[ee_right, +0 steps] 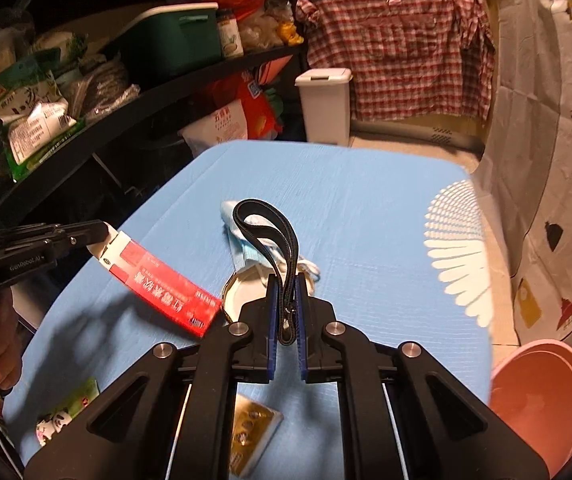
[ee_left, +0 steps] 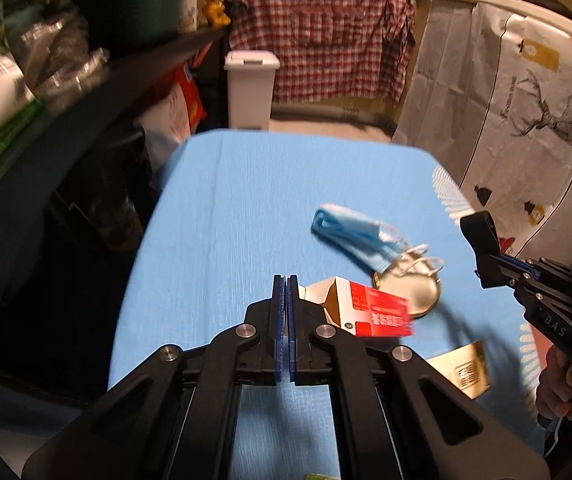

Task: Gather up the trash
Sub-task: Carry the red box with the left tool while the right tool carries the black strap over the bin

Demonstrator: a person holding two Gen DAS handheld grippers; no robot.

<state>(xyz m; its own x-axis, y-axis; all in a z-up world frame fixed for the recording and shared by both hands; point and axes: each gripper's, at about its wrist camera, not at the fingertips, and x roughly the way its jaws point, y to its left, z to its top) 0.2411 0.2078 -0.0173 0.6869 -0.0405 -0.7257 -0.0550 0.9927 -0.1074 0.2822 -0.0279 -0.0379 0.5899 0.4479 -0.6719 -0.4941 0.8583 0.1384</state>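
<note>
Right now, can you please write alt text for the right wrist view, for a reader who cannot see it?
The right gripper is shut on a black looped strap above a blue table. On the left, the left gripper holds a red and white box by its end. A blue face mask lies behind the strap, near a round lid.

a blue-covered table point(ee_right: 365, 208) carries a crumpled blue face mask point(ee_left: 349, 236), a round metal lid point(ee_left: 409, 292), a gold packet point(ee_left: 461, 368) and a panda-printed wrapper point(ee_right: 66, 416).
</note>
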